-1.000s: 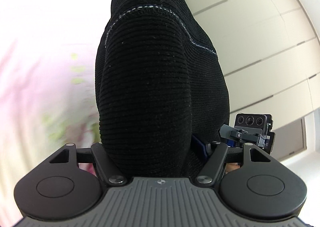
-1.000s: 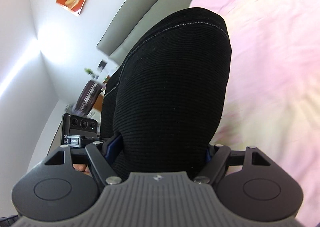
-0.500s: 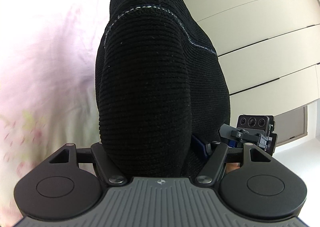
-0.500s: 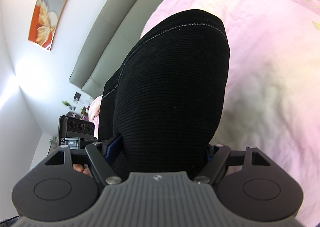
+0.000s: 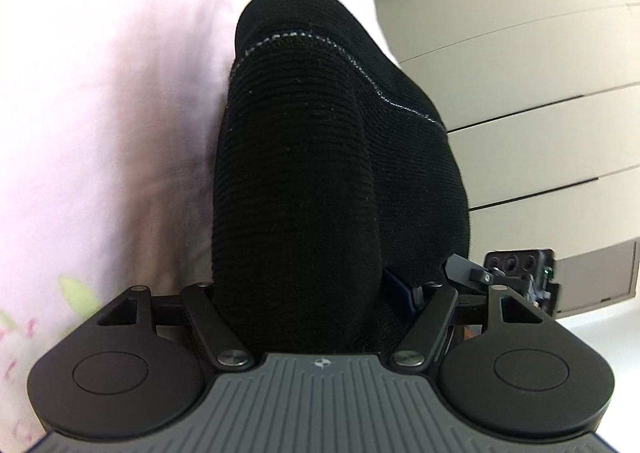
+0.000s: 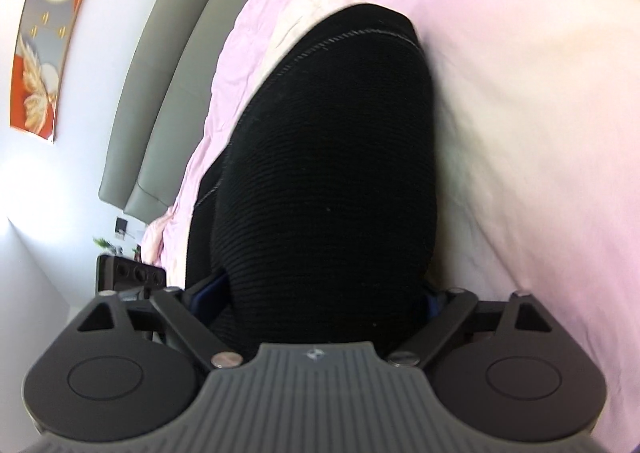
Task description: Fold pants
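Left wrist view: the pants (image 5: 328, 157), black ribbed fabric with a pale stitched seam, fill the space between the fingers of the left gripper (image 5: 320, 293) and hide both fingertips. The fabric is bunched thick, and the jaws stand wide around it, holding it. A dark blue pad (image 5: 396, 291) shows at the right edge of the fabric. Behind the pants lies the pink bed sheet (image 5: 112, 101) with a faint floral print. To the right stands a beige wardrobe (image 5: 540, 93) with dark horizontal seams. The other gripper's camera block (image 5: 516, 267) is just beside the right finger linkage.

Right wrist view: the right gripper (image 6: 320, 293) also has the pants (image 6: 332, 173) between its fingers. Its jaws have just been opening further; whether the pads still press the fabric cannot be told. The pink sheet (image 6: 520, 113) lies beneath and to the right. A grey headboard (image 6: 168, 73) and a framed picture (image 6: 44, 33) on the white wall are at left.
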Demonstrator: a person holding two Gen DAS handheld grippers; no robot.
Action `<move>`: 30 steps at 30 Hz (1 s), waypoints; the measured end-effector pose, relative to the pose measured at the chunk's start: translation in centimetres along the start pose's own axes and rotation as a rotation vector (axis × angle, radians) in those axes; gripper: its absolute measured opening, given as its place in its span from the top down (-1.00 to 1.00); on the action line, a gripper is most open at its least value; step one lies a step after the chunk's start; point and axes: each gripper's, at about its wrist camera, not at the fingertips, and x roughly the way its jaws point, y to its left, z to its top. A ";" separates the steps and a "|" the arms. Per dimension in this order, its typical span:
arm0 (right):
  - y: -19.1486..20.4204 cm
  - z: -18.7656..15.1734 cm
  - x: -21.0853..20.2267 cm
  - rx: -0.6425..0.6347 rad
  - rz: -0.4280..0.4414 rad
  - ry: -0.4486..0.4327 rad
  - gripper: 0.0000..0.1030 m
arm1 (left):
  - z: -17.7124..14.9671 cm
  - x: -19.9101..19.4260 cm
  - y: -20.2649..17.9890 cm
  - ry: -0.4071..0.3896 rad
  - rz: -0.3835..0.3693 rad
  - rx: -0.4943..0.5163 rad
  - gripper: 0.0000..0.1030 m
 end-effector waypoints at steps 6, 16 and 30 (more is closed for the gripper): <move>0.1 -2.6 -1.1 0.024 -0.011 -0.005 -0.72 | -0.7 -1.5 -0.6 0.009 0.008 0.075 -0.55; 0.2 -9.4 -4.6 -0.026 -0.130 -0.031 -0.50 | -4.3 -3.3 -3.1 0.049 0.117 0.151 -0.69; 5.3 -12.6 -4.1 -0.115 -0.497 -0.038 -0.25 | -5.6 -2.2 -8.0 -0.026 0.412 0.150 -0.80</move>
